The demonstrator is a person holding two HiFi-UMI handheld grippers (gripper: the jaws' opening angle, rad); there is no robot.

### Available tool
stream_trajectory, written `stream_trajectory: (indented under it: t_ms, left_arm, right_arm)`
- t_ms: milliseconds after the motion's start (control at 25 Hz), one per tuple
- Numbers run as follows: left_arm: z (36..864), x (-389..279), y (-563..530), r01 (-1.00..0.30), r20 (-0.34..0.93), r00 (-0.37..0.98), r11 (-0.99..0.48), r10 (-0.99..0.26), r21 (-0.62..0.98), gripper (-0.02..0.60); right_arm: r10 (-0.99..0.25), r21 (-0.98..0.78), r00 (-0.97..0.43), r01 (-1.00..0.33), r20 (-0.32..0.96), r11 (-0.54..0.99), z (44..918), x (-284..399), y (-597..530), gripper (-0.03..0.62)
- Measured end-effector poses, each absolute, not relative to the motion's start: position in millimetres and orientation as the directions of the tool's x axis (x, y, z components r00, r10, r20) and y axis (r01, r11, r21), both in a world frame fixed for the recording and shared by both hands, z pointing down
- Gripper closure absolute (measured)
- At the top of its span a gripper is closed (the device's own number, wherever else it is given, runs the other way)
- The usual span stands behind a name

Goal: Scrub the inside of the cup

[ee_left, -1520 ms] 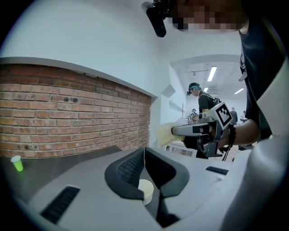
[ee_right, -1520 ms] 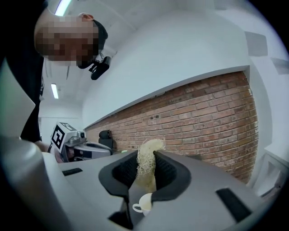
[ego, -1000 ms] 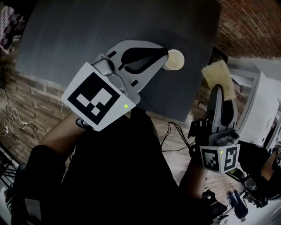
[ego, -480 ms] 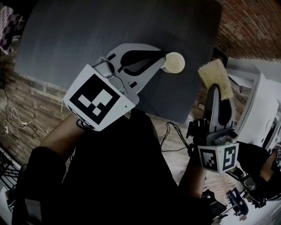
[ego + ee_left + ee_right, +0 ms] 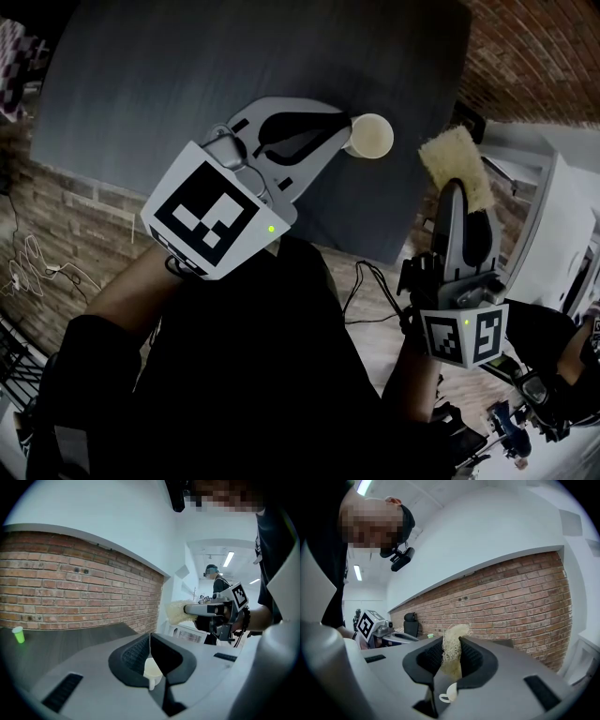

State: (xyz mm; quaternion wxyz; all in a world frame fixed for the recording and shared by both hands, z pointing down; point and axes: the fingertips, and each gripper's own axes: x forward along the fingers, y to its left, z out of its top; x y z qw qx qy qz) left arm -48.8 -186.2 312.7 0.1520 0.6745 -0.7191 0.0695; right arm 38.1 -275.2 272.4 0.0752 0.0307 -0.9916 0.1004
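Grey table (image 5: 141, 75): we pinch cup (image 5: 371, 137) handle with left gripper (image 5: 345, 125) to steady it; right gripper (image 5: 457, 190) clamps loofah (image 5: 454, 161) beside cup, ready.

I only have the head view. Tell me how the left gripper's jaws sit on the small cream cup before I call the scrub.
Observer: In the left gripper view, the left gripper is shut on the small cream cup. The cup's handle points back toward the camera.
Operator: Now check the right one.
Observer: The right gripper is shut on the pale fibrous scrubber, with its pads pressing it from both sides.
Operator: Report anything else out there.
Observer: A small green cup stands far off by the red brick wall, outside your frame.
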Motion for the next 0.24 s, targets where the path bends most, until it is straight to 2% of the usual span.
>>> stream_trajectory:
  t_ms: [240]
  left_arm:
    - [313.9,-52.6,-188.2,-0.991,0.315,-0.044,0.081,-0.948,0.106,0.557]
  right_arm:
    - [-0.047,-0.189,-0.987,-0.075,0.153,0.979,270.7,35.1,-276.6,0.511]
